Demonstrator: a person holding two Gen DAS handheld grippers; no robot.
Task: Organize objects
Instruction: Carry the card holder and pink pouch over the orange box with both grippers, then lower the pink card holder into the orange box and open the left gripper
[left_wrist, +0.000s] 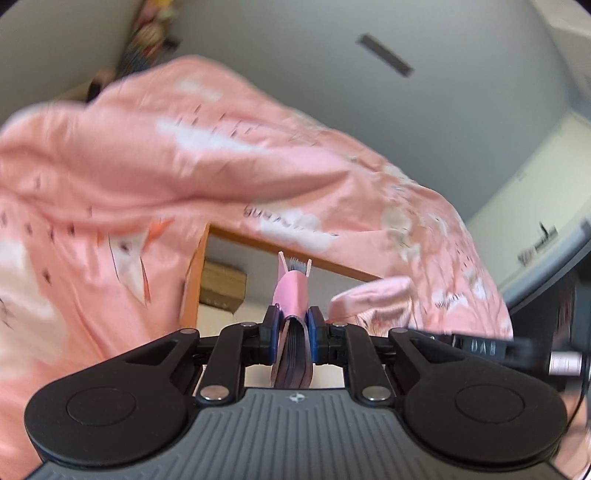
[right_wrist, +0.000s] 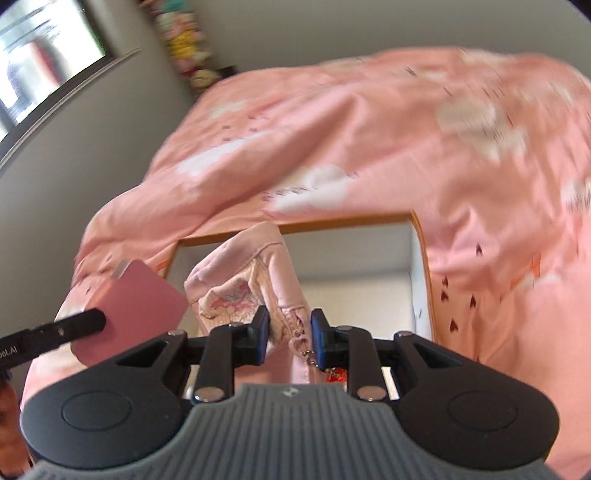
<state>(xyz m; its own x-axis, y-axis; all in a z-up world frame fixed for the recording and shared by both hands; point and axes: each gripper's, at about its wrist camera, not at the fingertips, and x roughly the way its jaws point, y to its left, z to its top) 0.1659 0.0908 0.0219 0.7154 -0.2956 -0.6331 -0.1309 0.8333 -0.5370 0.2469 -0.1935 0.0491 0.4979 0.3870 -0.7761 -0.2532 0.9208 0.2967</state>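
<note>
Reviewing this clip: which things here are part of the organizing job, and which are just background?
In the job:
- pink notebook, clamped in the left gripper
- pale pink pouch, clamped in the right gripper

Just lying about:
- pink printed bedcover, draped over the wooden frame
- cardboard box beneath the frame
- stuffed toys, blurred, by the wall

The pink bedding (left_wrist: 184, 166) is blurred, its print perhaps clouds.
</note>
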